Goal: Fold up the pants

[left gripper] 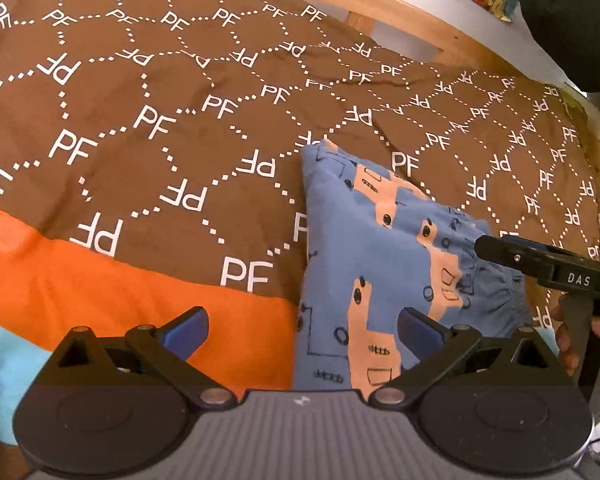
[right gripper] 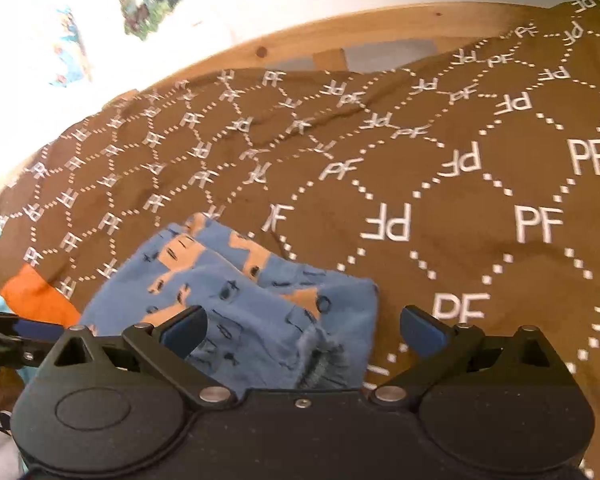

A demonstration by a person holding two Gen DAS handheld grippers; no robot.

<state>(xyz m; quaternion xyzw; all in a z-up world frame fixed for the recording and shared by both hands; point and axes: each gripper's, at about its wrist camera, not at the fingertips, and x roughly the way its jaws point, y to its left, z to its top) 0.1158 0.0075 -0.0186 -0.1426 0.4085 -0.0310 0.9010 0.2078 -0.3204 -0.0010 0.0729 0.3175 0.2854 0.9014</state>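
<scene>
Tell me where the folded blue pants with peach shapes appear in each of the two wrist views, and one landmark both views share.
Left wrist view: the folded blue pants with peach shapes lie right of centre, running down to the open left tongs.
Right wrist view: the pants sit lower left of centre, just ahead of the open right tongs.
Shared landmark: the brown bedcover printed with white PF letters.

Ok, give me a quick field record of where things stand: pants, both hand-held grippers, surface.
pants: blue with peach print, lying folded in a compact stack
surface: brown PF-print bedspread, orange band near the front edge
left hand-held gripper: open, empty, above the near edge of the pants
right hand-held gripper: open, empty, over the pants' gathered end
backdrop: wooden bed frame past the spread
</scene>
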